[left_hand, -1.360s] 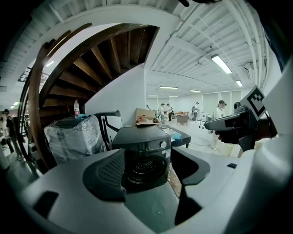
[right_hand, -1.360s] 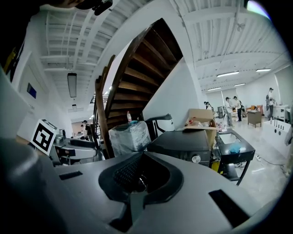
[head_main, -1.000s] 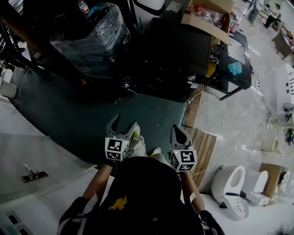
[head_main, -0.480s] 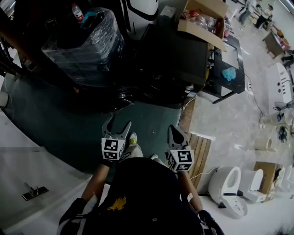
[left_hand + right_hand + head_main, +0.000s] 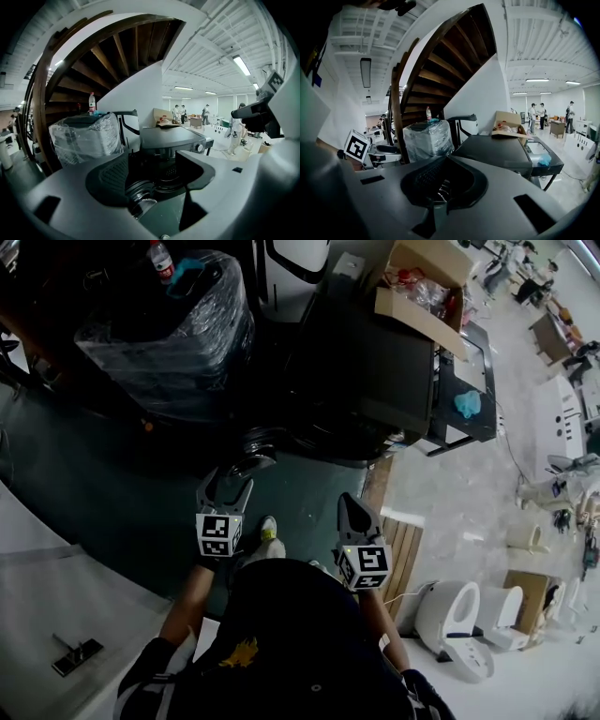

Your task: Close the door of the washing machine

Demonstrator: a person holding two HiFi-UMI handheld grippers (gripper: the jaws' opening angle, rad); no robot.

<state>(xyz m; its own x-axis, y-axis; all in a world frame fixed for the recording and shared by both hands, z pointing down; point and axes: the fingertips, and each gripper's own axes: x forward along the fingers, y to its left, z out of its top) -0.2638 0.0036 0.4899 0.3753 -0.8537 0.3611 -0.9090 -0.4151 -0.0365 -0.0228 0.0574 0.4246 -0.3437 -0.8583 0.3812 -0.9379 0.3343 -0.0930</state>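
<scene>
The dark washing machine stands ahead of me on the green floor. Its round door hangs open at the lower left of the front. In the left gripper view the machine and the door's glass show between the jaws. My left gripper is open, just short of the door and not touching it, with nothing between its fingers. My right gripper is shut and empty, lower right of the door, in front of the machine.
A plastic-wrapped appliance with a bottle on top stands left of the machine. A cardboard box lies on the machine's far corner. To the right are a black stand, a wooden pallet and toilets. A wooden staircase rises behind.
I have stepped closer to the machine. Both grippers have moved forward, and the left one now sits just below the open door. Neither gripper's jaw state has changed.
</scene>
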